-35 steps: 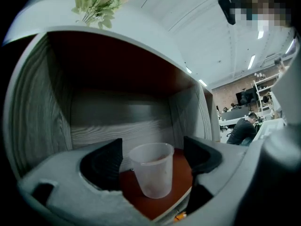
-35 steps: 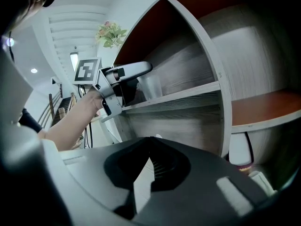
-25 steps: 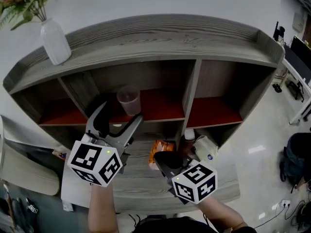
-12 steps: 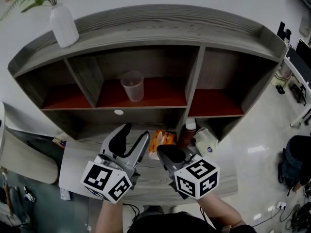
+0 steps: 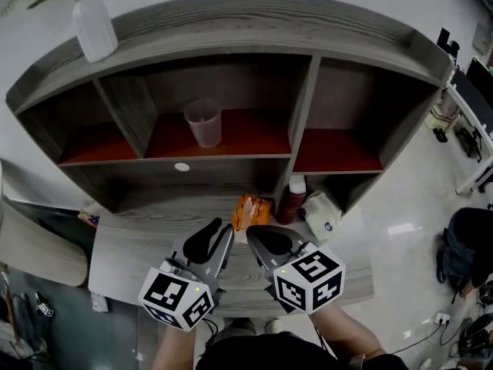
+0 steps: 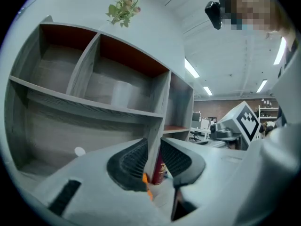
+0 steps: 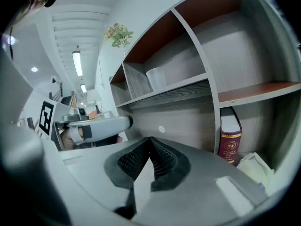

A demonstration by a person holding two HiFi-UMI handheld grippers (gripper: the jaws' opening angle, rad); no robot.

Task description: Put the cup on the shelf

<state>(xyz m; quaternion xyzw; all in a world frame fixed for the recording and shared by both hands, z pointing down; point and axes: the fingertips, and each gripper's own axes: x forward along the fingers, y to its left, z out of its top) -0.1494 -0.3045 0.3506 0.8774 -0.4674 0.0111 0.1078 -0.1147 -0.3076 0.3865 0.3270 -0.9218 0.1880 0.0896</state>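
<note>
The cup [image 5: 204,122] stands upright on the red-brown board of the shelf [image 5: 231,157], in the middle compartment, toward its left side and apart from both grippers. It is clear plastic and nothing touches it. A white vase [image 5: 95,28] with green stems stands on the top board at the far left.

Both grippers are over the near part of the grey desk [image 5: 131,241], side by side and close together. The left gripper [image 5: 218,234] points toward the shelf; its jaws are closing, with only a narrow gap between the ribbed pads, and nothing is in that gap. In the left gripper view the upright divider of the shelf shows through it from behind. The right gripper [image 5: 258,237] has its jaws together at the tips and holds nothing.

On the desk beyond the grippers, under the shelf board, lie an orange packet [image 5: 250,210], a dark red bottle [image 5: 292,200] with a white cap just to its right, and a white pouch [image 5: 322,216] further right
</note>
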